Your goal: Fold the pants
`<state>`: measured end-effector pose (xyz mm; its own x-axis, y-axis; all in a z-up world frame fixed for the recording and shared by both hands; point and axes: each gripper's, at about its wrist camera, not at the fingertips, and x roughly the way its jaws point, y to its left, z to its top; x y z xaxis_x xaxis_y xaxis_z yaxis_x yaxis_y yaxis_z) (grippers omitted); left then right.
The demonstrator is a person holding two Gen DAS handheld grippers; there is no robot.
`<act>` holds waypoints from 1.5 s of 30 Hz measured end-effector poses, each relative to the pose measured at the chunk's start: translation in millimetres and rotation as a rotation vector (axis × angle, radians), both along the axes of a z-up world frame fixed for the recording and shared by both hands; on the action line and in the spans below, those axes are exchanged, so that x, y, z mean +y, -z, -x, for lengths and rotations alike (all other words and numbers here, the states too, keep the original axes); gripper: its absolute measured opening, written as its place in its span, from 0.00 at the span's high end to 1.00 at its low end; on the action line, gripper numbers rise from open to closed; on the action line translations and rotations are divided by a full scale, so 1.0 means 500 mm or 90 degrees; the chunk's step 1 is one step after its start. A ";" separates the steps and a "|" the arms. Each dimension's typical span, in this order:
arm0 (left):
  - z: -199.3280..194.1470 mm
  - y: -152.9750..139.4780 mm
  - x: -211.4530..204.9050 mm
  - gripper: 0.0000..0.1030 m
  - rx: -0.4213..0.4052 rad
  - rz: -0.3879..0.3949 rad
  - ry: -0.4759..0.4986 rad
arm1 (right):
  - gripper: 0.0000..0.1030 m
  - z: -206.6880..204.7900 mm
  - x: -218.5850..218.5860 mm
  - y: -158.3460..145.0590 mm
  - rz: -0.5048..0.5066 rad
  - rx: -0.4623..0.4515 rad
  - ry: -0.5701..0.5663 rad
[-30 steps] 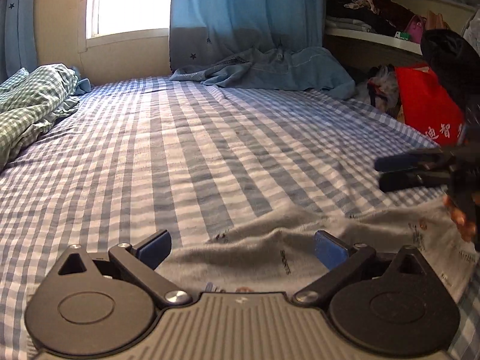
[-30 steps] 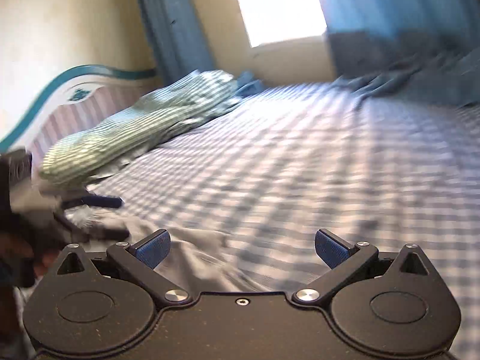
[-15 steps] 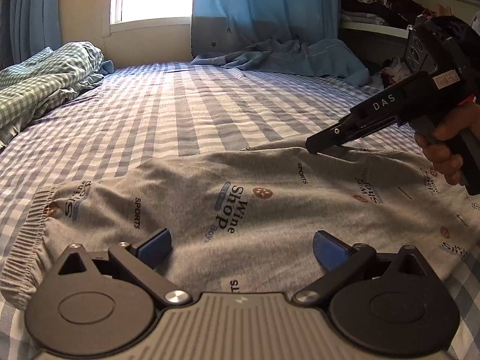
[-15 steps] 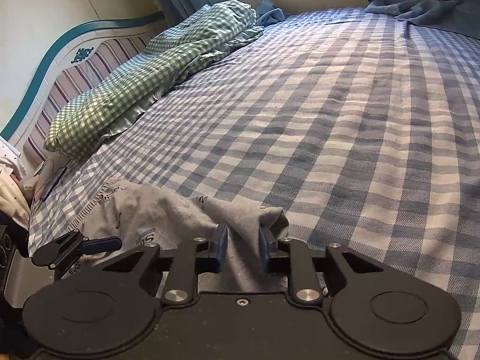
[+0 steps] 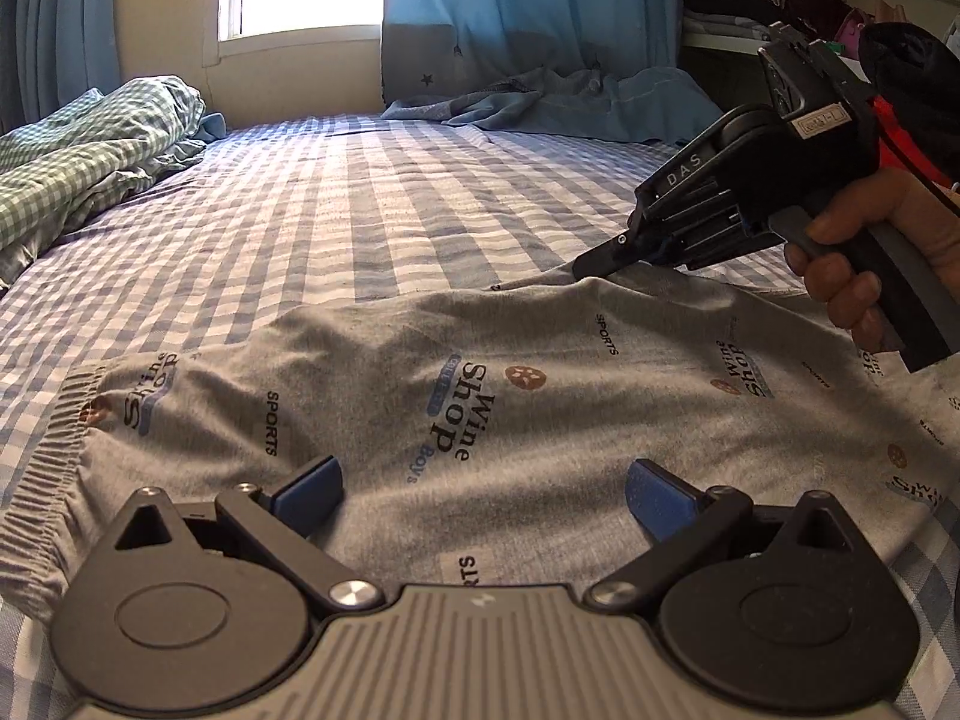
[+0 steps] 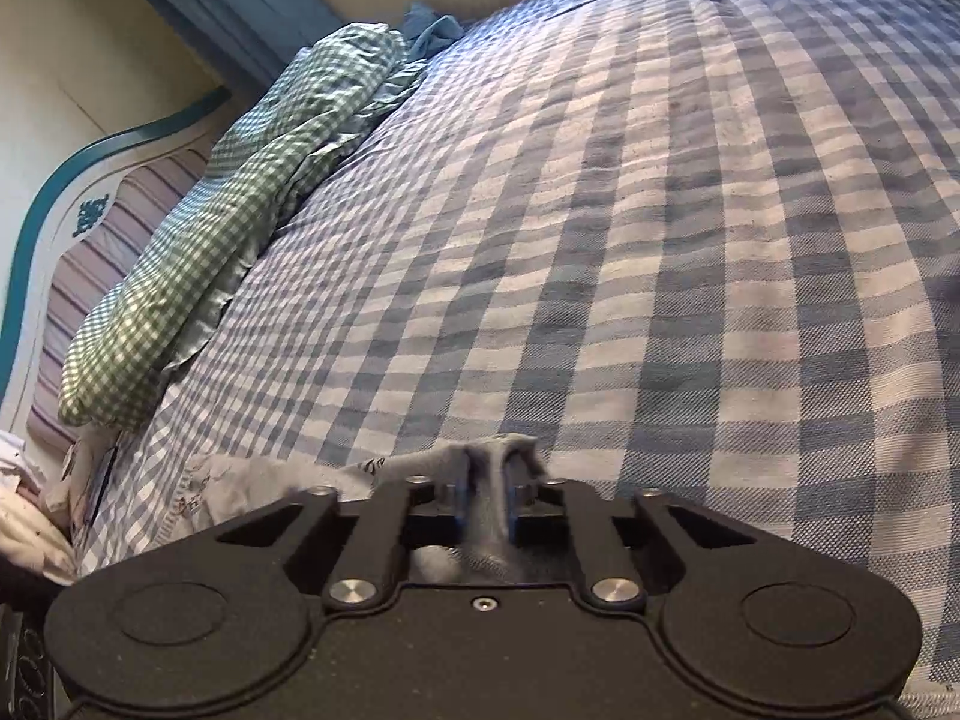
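- The grey printed pants [image 5: 480,372] lie spread flat on the checked bed sheet [image 5: 360,198], at the near edge of the bed, long axis running side to side across the left wrist view, elastic waistband [image 5: 42,480] at the left end.
- Right gripper [image 6: 485,507] has just clamped down: jaws nearly together with a raised ridge of grey cloth pinched between the pads, at the far edge of the pants.
- Left gripper [image 5: 483,492] hovers wide open over the near edge of the pants, holding nothing, cloth directly below and ahead of it.
- Judging the fold: the left gripper is nearer the near edge, the right has the far one, so the pants look set to be folded along their length.
- Left wrist view shows the whole garment and the person's hand [image 5: 870,276] on the right tool; the right wrist view shows only the pinched ridge, the green checked quilt [image 6: 240,210] beyond the pants, and open sheet.
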<state>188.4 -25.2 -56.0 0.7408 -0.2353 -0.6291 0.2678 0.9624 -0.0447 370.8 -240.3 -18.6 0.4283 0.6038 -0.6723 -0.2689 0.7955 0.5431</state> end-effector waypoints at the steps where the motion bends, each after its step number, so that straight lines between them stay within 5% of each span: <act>1: 0.000 0.000 -0.001 0.00 0.000 0.000 0.000 | 0.99 -0.001 -0.002 -0.004 0.007 -0.010 0.017; 9: -0.001 0.001 -0.001 0.00 0.000 -0.002 0.000 | 0.94 -0.012 0.023 0.010 0.073 -0.034 0.010; 11: 0.001 -0.002 0.005 0.00 -0.001 0.010 0.001 | 0.79 -0.001 0.013 -0.003 0.076 -0.053 0.029; 13: 0.004 -0.012 0.020 0.00 -0.003 0.038 -0.003 | 0.48 0.031 0.002 -0.033 0.104 -0.109 0.054; 18: 0.022 -0.067 0.084 0.00 -0.045 0.128 -0.066 | 0.03 0.183 -0.026 -0.087 0.198 -0.276 0.112; 24: -0.033 -0.044 0.112 0.00 0.003 0.050 -0.149 | 0.01 0.306 -0.034 -0.030 0.364 -0.367 0.104; 31: -0.017 -0.024 0.064 0.01 -0.005 -0.080 -0.156 | 0.01 0.319 -0.213 0.032 0.503 -0.381 0.184; 40: -0.035 -0.034 -0.023 0.00 0.015 -0.084 -0.199 | 0.01 0.352 -0.523 0.053 0.522 -0.318 0.317; 45: -0.040 -0.050 -0.111 0.00 0.008 -0.071 -0.155 | 0.01 0.375 -0.667 0.056 0.614 -0.283 0.409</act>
<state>208.5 -80.7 -31.2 0.7591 0.0207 -0.6507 0.0274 0.9976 0.0637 183.2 -573.9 -46.8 0.7680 -0.4605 -0.4451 0.3067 0.8745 -0.3756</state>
